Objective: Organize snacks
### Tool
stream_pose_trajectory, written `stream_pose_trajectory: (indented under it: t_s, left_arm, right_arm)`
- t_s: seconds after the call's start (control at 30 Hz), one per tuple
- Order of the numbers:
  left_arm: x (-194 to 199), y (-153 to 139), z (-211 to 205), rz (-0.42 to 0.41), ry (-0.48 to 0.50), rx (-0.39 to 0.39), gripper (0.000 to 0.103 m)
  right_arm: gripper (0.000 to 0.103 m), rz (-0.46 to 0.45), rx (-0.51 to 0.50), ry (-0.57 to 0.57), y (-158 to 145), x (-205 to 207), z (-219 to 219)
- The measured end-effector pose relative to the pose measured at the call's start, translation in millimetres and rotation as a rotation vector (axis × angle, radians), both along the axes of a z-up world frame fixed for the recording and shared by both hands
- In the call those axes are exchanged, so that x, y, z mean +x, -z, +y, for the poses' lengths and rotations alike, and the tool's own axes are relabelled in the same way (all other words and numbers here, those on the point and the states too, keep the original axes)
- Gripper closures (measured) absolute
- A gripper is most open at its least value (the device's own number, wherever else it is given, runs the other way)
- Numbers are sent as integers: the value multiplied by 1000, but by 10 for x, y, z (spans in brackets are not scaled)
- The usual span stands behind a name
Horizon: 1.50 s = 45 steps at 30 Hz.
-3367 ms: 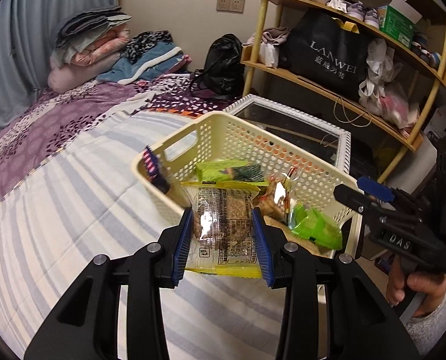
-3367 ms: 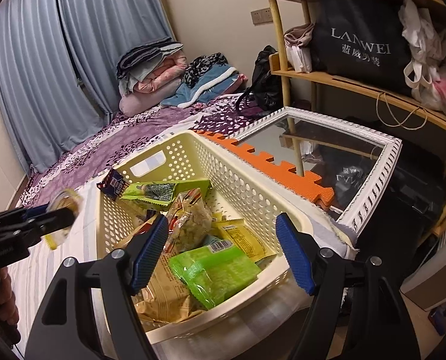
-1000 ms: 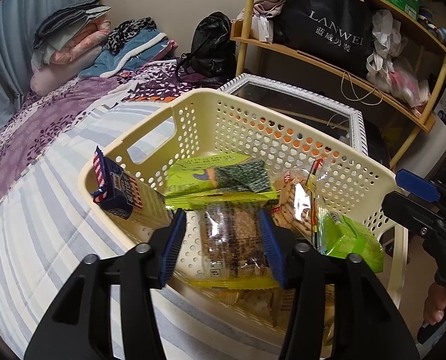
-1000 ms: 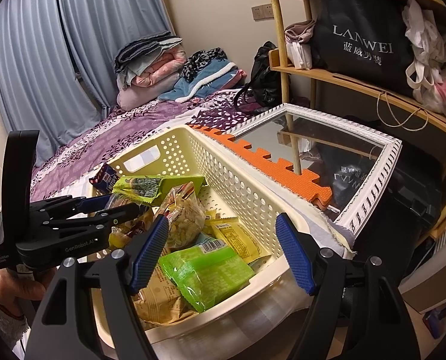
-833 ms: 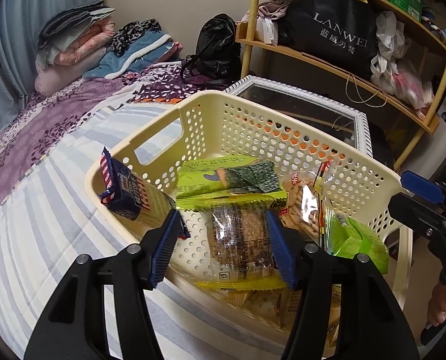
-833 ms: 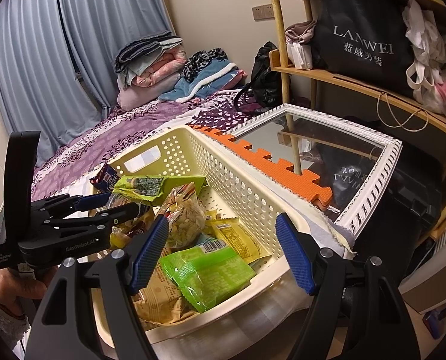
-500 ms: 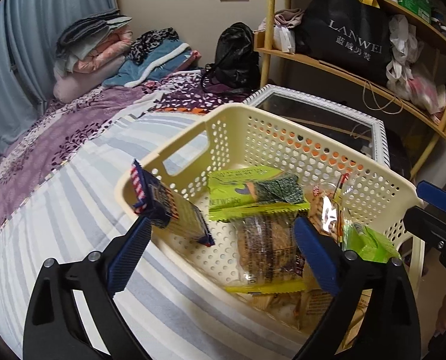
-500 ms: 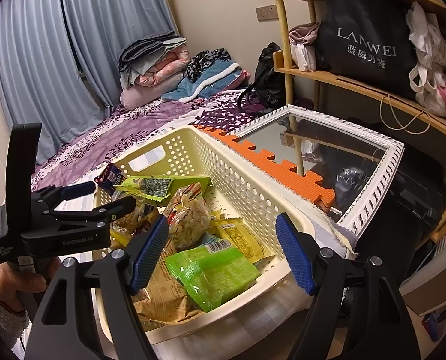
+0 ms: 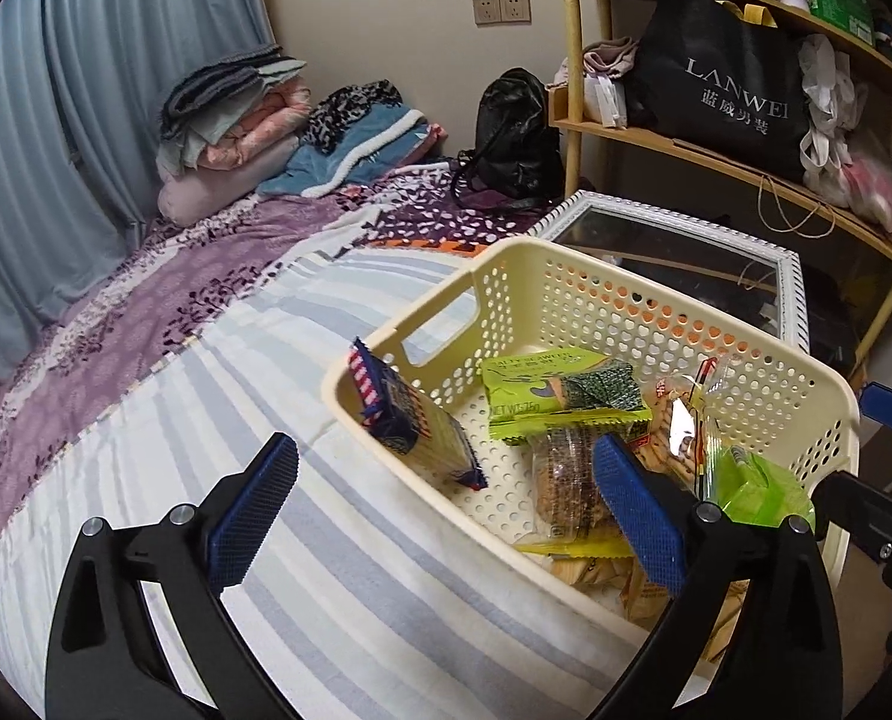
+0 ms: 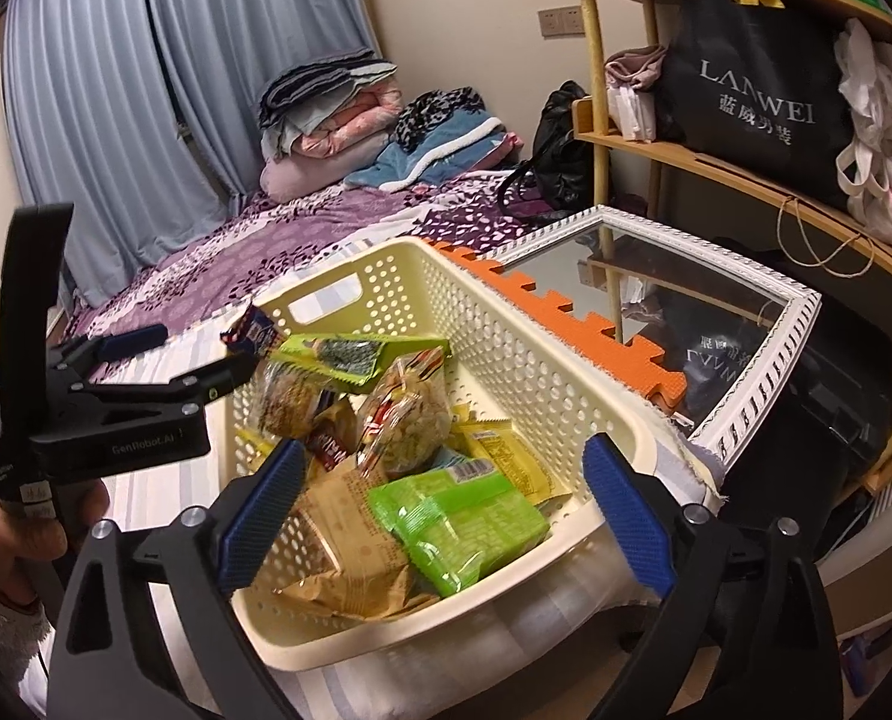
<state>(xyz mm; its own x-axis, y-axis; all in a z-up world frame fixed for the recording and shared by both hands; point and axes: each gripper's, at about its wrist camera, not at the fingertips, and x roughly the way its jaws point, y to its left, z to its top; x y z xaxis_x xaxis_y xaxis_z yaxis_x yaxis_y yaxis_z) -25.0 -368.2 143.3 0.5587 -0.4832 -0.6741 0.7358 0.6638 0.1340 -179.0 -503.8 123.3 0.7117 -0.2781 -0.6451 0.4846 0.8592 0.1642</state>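
The left gripper (image 9: 446, 510) just opened wide and let go; the clear crinkly cookie pack (image 9: 562, 480) now lies in the cream holey plastic basket (image 9: 625, 300), at 3 o'clock from the gripper. The right gripper (image 10: 440, 504) just opened wide too, holding nothing. One more snack is put away.

Two close, downward wrist views, shared basket (image 9: 589, 276) (image 10: 571, 372)

I saw my right hand-held gripper (image 10: 440, 510) with jaws just opened wide and empty above the cream basket (image 10: 571, 396) on the bed (image 10: 254, 252). A green snack packet (image 10: 457, 522) lay inside. The left hand-held gripper (image 10: 206, 360) stood open at the basket's left side.
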Motion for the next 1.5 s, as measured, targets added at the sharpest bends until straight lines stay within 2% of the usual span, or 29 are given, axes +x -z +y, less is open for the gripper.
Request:
stream_pose_trajectory:
  t_s: [0.07, 0.37, 0.67, 0.77, 1.5]
  left_arm:
    - [-41, -40, 39, -29, -9, 8, 3]
    - [-224, -235, 225, -137, -61, 11, 3]
    - [-360, -368, 395, -129, -60, -1, 3]
    - [-413, -388, 439, -149, -66, 2, 3]
    - [-682, -378, 550, -188, -33, 24, 3]
  right_arm:
    - [5, 14, -3, -3, 2, -1, 33]
    - [5, 49, -56, -43, -51, -40, 231]
    - [5, 59, -135, -42, -141, -115, 410]
    - [5, 66, -160, -42, -165, -144, 458]
    - [5, 72, -234, -27, -235, -315, 612]
